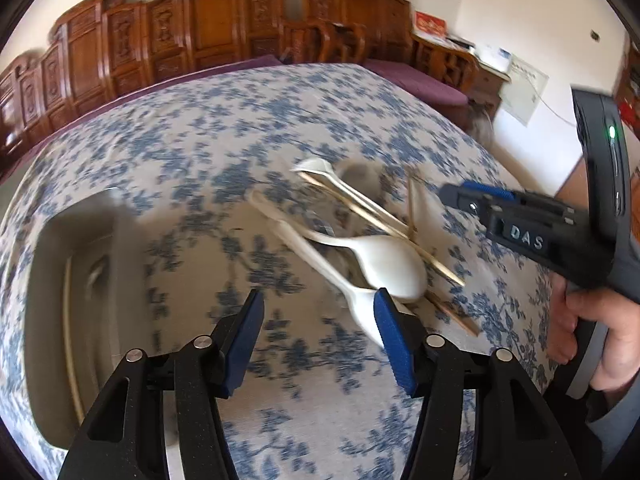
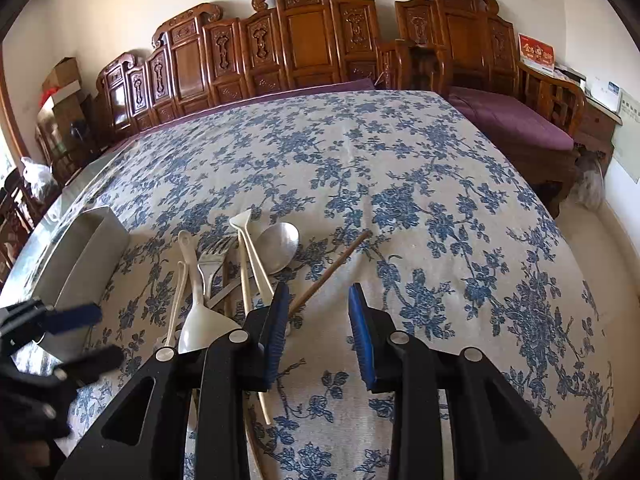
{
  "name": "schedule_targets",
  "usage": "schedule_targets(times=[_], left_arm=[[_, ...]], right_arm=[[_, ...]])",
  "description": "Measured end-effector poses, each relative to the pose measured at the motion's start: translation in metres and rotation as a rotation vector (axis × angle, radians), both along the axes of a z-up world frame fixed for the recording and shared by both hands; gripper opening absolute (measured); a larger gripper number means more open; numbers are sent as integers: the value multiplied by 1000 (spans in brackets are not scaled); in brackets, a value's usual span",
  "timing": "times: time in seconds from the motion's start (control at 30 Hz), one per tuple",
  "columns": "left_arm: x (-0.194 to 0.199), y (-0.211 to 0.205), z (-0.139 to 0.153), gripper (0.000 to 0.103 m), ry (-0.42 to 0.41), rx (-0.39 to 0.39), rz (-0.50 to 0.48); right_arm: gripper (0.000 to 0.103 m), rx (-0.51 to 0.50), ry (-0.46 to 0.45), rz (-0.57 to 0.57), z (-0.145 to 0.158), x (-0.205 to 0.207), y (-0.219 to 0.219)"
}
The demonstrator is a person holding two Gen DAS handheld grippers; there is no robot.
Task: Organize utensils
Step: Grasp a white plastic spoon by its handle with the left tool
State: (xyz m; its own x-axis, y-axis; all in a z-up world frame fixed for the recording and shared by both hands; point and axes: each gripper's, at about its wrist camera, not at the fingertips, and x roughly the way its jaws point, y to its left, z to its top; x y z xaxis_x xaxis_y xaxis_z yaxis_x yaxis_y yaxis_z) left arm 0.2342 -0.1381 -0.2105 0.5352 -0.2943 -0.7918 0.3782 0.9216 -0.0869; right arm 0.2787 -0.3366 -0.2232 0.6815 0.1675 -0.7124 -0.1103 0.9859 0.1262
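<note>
A pile of utensils (image 1: 360, 240) lies on the flowered tablecloth: white plastic spoons (image 1: 384, 264), pale chopsticks (image 1: 360, 204), a metal fork (image 2: 216, 252) and a metal spoon (image 2: 280, 244). My left gripper (image 1: 318, 340) hovers open just in front of the pile. Its right pad (image 1: 394, 340) is beside a white spoon bowl, and nothing is between the pads. My right gripper (image 2: 319, 332) is open over bare cloth at the pile's right side. A brown chopstick (image 2: 332, 268) runs up to its left pad (image 2: 276, 332). The left view is blurred.
A grey organizer tray (image 1: 72, 280) sits left of the pile with a pale chopstick inside; it also shows as the tray (image 2: 92, 256) in the right wrist view. A hand (image 1: 592, 332) holds the right gripper (image 1: 460, 196). Carved wooden benches line the far wall.
</note>
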Motion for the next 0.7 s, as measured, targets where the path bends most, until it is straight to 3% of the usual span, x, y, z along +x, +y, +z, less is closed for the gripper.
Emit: schedule_targets(times=[0.23, 0.33, 0.7], left_arm=[[9, -18, -19, 45, 68, -40, -19], [15, -18, -28, 40, 117, -94, -20], [9, -19, -26, 17, 147, -139, -53]], right_arm=[[33, 19, -1, -7, 1, -2, -4], [33, 23, 1, -6, 1, -2, -2], [33, 10, 9, 14, -3, 0, 6]])
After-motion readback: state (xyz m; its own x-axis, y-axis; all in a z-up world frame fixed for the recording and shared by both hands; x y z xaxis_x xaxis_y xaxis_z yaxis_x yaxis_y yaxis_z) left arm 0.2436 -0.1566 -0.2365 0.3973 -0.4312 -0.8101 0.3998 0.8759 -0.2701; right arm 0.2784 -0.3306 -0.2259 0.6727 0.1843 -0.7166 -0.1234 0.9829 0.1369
